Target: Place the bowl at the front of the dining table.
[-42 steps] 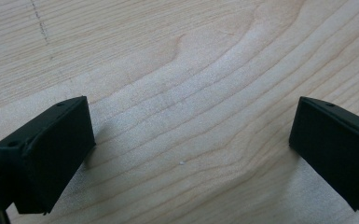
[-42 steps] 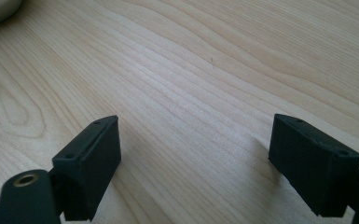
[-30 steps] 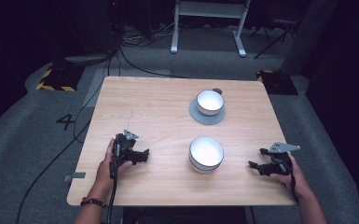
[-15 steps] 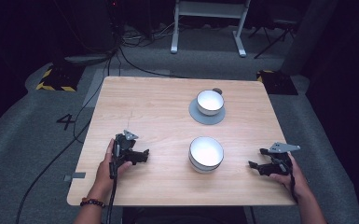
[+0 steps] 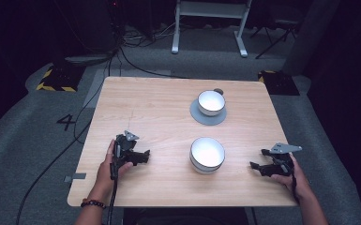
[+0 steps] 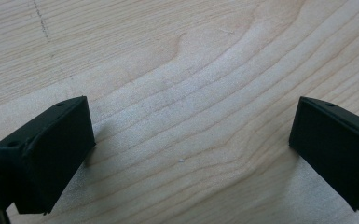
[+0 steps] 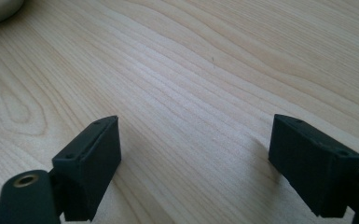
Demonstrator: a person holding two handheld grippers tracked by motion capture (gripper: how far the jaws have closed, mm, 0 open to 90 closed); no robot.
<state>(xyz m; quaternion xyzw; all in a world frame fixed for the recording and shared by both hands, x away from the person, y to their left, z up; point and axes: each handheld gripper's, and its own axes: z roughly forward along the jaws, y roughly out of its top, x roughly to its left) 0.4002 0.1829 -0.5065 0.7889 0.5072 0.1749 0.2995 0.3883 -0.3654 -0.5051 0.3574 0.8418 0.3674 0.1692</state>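
Resting on the table (image 5: 159,112), my left gripper (image 5: 143,157) has jaws wide apart w/ nothing between. White bowl (image 5: 207,153) stands near the middle; cup (image 5: 211,102) on grey saucer (image 5: 197,115) behind it. My right gripper (image 5: 257,166) is also wide, empty.

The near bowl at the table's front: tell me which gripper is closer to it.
Right, narrowly. The right gripper rests to the right of the near bowl; the left gripper rests to its left, a little farther off. Both are open and touch nothing.
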